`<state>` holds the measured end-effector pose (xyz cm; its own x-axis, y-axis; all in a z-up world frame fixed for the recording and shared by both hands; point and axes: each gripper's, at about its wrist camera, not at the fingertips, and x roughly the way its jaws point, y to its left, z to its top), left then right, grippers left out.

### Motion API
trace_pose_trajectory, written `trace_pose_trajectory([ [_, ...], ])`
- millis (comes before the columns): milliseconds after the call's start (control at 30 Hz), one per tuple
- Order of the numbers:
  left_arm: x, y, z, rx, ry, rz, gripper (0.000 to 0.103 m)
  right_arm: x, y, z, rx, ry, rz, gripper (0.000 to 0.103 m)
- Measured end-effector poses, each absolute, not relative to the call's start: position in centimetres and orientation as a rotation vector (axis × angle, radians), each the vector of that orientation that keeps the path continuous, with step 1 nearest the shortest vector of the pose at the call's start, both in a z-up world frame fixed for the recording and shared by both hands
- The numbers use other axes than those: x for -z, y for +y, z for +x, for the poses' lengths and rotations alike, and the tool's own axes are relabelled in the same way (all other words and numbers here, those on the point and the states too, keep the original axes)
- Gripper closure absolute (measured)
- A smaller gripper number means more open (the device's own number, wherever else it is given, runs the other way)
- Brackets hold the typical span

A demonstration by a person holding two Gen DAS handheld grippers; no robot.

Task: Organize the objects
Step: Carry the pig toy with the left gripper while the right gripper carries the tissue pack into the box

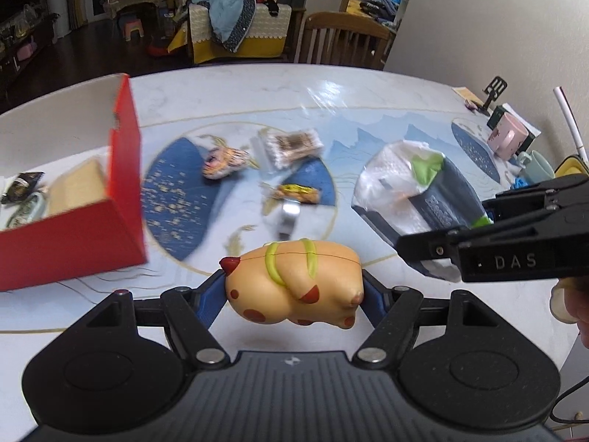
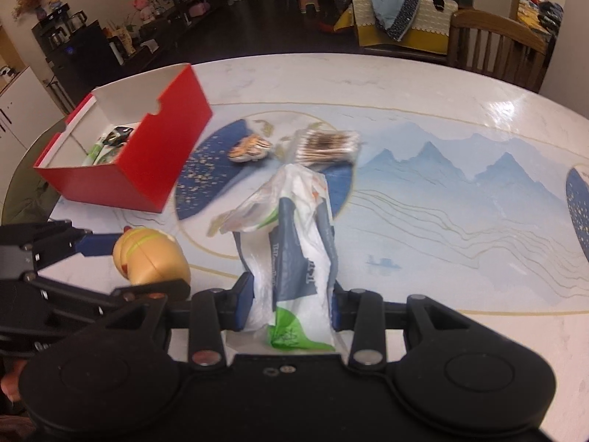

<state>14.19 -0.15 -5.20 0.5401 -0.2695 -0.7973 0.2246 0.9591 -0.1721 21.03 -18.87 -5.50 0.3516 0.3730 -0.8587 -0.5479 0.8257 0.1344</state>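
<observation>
1. Nearest our left camera, our left gripper [image 1: 294,291] was clenched on a tan toy animal [image 1: 294,280] with red spots and yellow-green stripes, its blue pads pressing the toy's two ends; the toy hung above the table [image 1: 368,88], clear of its surface.
2. Our right gripper [image 2: 289,304] was clamped on a plastic-wrapped pack [image 2: 294,258], white, grey-blue and green, whose loose upper end reached out ahead of the fingers.
3. From the right camera we saw the toy held just to the left of the pack, the two grippers close beside each other.
4. We saw a red box [image 2: 147,147] open on the left of the table, with a few small items inside; we could not tell what they were.
5. Between the box and the pack lay a striped wrapped snack [image 1: 224,162], a clear packet with brown contents [image 1: 291,145], a yellow wrapped sweet [image 1: 298,193] and a small metal ring [image 1: 291,213], all blurred.
6. At the table's far right edge stood a pink mug [image 1: 506,138] and a pale green cup [image 1: 539,167], near each other.
7. A wooden chair [image 1: 346,37] stood beyond the table.
</observation>
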Motion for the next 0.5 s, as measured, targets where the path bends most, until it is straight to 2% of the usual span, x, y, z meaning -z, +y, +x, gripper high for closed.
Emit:
trace_pose_trajectory([
  [500,2.7,10.4,13.9,0.281,0.906,-0.063,0.029,3.3,-10.3,18.4,-0.623,1.018,-0.208,0.065],
])
